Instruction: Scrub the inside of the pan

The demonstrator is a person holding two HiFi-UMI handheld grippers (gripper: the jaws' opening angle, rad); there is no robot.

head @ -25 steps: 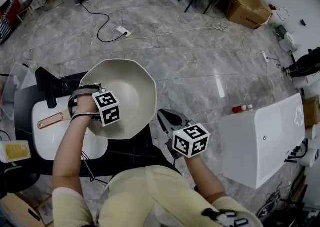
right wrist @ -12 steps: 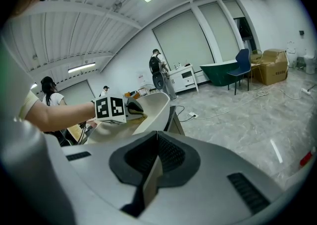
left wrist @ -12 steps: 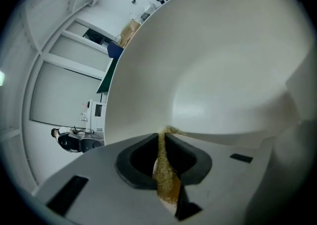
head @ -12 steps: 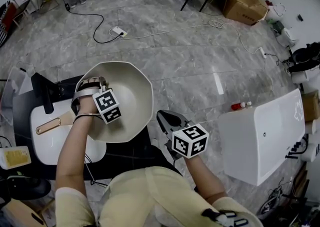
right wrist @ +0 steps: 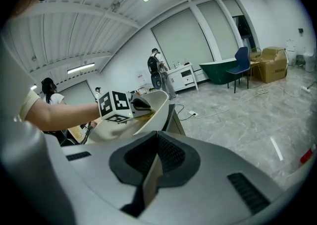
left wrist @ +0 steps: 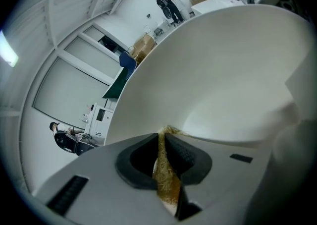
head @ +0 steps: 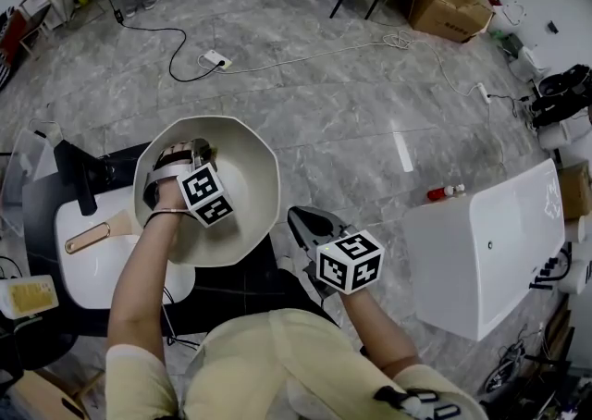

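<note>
My left claw point(head: 192, 154) is pressed together on a thin scrubbing pad point(left wrist: 166, 179), a coarse, fibrous mat of yellow-brown. The pad's frayed tip pokes out past the jaws and touches the inner wall of the pan point(head: 250, 189). The only printed marks I can make out are the black-and-white square patterns on the cube point(head: 205, 196) riding on that claw and on the cube point(head: 350, 261) of the other one.

The pan is cream-coloured, smooth and matt inside, with a faceted rim that looks roughly eight-sided from above. It is tilted, its open side turned toward me. It sits at the edge of the black worktop point(head: 242, 290), partly over a white, glossy sink point(head: 97, 272). A slim copper-coloured handle point(head: 89, 238) lies over the sink at the pan's left side. In the left gripper view the pale curved wall fills most of the picture.

My right claw point(head: 301, 216) hangs apart from the pan, over the near edge of the worktop, jaws pressed together. A thin tan strip point(right wrist: 151, 179) shows in their seam; I cannot tell what it is. The floor point(head: 351, 113) is grey veined stone.
</note>
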